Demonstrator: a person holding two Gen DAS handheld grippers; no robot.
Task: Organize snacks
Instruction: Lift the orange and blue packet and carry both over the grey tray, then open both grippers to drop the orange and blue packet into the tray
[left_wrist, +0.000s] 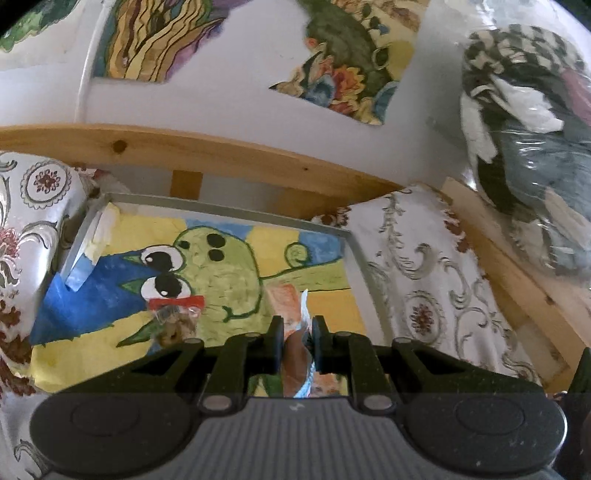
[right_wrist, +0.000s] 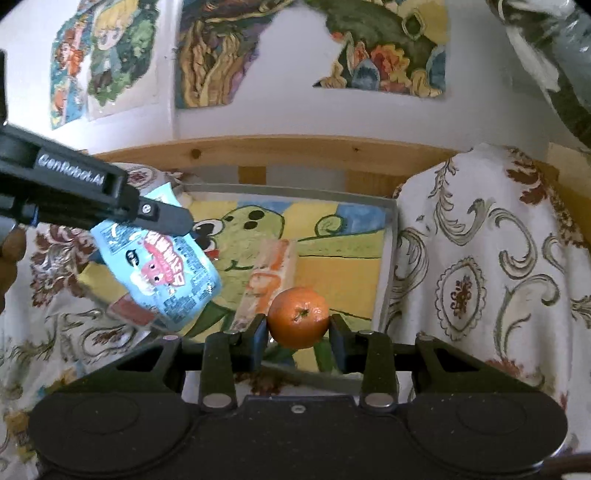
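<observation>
A metal-framed tray (right_wrist: 389, 236) with a green cartoon painting lies on the patterned cloth. My left gripper (left_wrist: 298, 325) is shut on a light-blue snack packet (left_wrist: 301, 363), seen edge-on between its fingers; in the right wrist view the packet (right_wrist: 162, 273) hangs over the tray's left side under the left gripper (right_wrist: 186, 223). My right gripper (right_wrist: 298, 325) is shut on an orange mandarin (right_wrist: 298, 317) above the tray's near edge. An orange-and-white wrapped bar (right_wrist: 269, 280) lies on the tray. A clear bag of small snacks with a red clip (left_wrist: 175, 317) lies on the tray's left part.
A wooden rail (right_wrist: 280, 151) runs behind the tray under a white wall with paintings (right_wrist: 384, 44). Floral cloth (right_wrist: 480, 266) covers the surface right and left of the tray. A plastic-wrapped bundle of clothes (left_wrist: 532, 155) sits at the far right.
</observation>
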